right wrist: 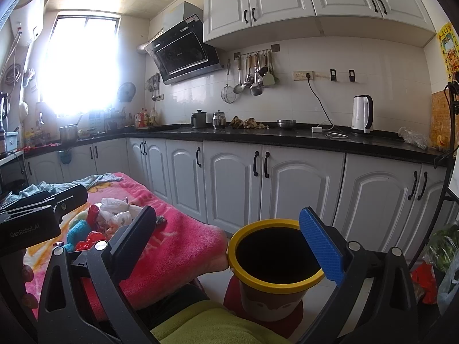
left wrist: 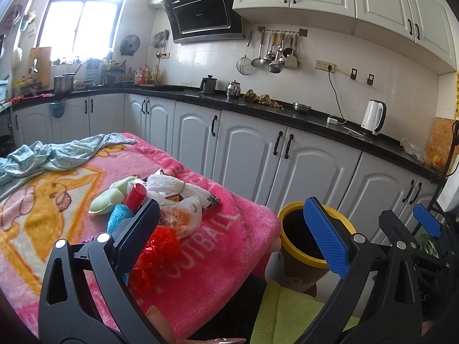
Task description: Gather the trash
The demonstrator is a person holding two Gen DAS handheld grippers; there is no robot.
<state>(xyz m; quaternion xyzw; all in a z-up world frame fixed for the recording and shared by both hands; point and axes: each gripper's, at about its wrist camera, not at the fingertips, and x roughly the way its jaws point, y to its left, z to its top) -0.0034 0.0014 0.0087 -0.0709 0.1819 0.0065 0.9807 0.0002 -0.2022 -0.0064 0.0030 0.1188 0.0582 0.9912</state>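
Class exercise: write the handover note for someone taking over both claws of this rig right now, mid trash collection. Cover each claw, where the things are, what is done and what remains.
Left claw: open, empty, above the near edge of the pink blanket.
Right claw: open, empty, over the gap between the blanket and the yellow-rimmed bin.
Trash pile: on the blanket, left of the bin: white plastic bags, red crinkled wrapper, red tube, blue fuzzy item, pale green item.
Done: nothing visibly collected; the bin's inside is too dark to tell.
Left: pick up each piece and drop it in the bin.
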